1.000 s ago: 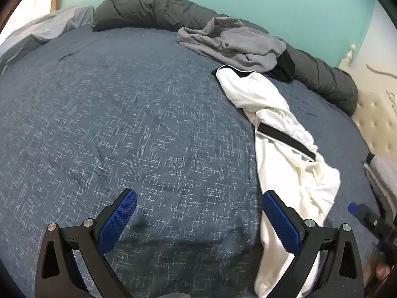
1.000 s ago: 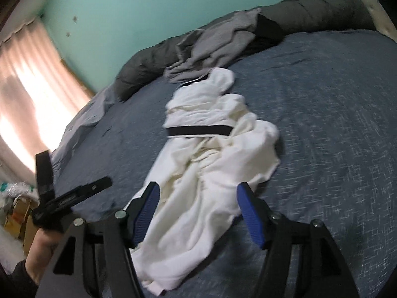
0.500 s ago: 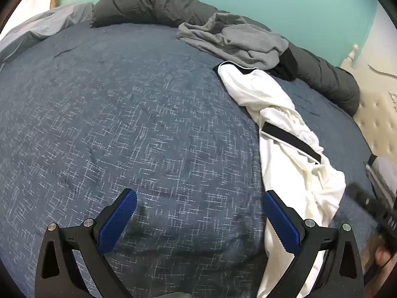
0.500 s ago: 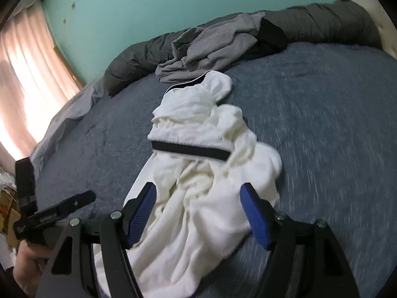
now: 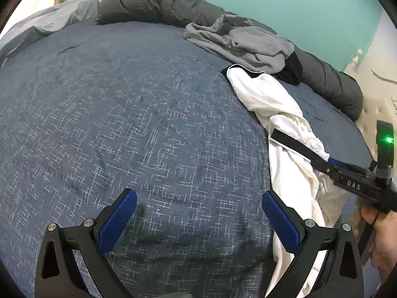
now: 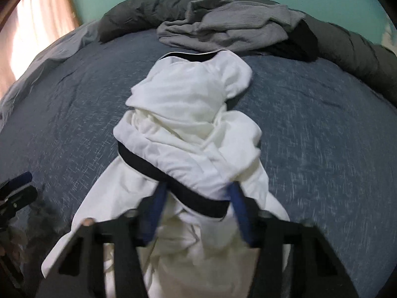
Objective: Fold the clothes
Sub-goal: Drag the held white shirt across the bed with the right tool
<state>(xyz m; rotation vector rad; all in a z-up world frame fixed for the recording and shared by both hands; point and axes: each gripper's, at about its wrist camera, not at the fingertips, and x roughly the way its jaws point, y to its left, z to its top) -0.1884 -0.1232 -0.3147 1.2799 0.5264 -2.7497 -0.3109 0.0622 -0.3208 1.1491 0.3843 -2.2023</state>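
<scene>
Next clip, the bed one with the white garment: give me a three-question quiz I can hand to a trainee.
1. True or false: the left gripper has cloth between its fingers.
2. Which part of the white garment sits between the closing fingers of the right gripper? A) black band B) collar C) sleeve
3. What lies past the white garment, against the dark rolled duvet?

Key: 1. False: it is open over bare blue bedcover. 2. A, the black band. 3. A crumpled grey garment.

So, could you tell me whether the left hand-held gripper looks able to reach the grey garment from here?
Probably yes: the left hand-held gripper is open, with only bare bedspread before the grey garment, though that lies far off.
</scene>
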